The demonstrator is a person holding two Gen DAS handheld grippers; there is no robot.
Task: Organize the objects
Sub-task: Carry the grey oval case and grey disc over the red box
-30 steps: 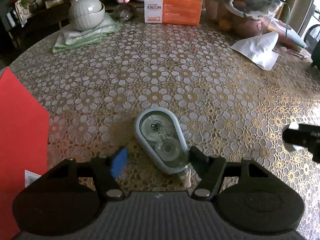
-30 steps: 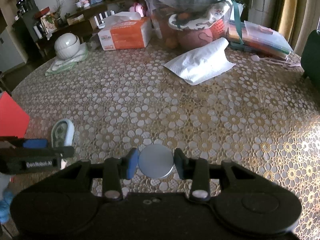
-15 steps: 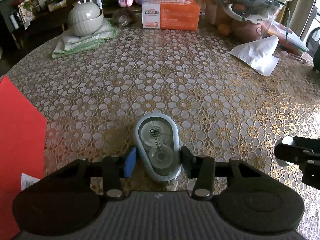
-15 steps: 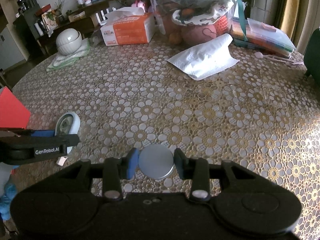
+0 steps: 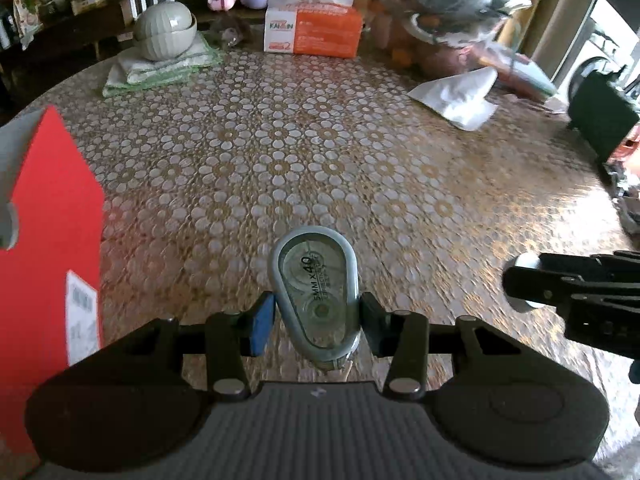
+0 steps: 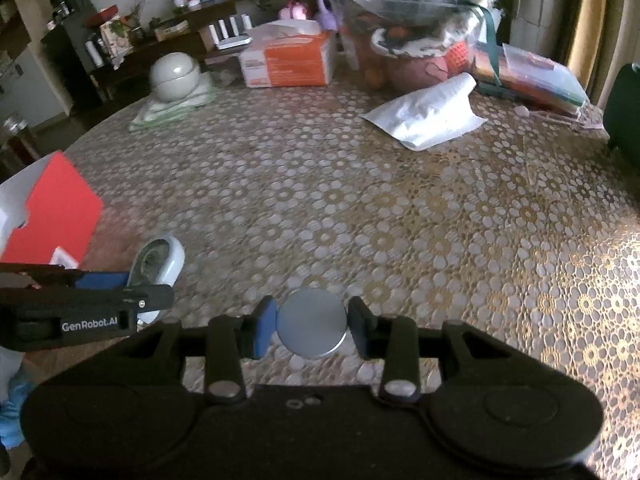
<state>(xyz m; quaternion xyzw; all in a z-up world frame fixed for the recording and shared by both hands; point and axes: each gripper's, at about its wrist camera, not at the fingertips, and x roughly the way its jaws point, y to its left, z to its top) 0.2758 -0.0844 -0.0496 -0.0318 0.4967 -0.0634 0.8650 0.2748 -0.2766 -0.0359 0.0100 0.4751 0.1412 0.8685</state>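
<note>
Left wrist view shows your left gripper clamped on the correction tape dispenser, its pads pressing the two long sides near the narrow end. The dispenser's long axis runs along the fingers, rounded end toward 12 o'clock, narrow tip back toward the camera, and it looks lifted clear of the tablecloth. The red box stands at 9 o'clock of that gripper, close by on the table's near edge, and it seems the likely place for things to go, though nothing confirms that.

Your right gripper is clamped on a flat grey disc, held by its rim with its face up. From there the red box lies at about 10 o'clock, beyond the left gripper.

So your left hand is the nearer one to the box; a swing toward 9 o'clock would carry the dispenser sideways-on, long axis across the path.
</note>
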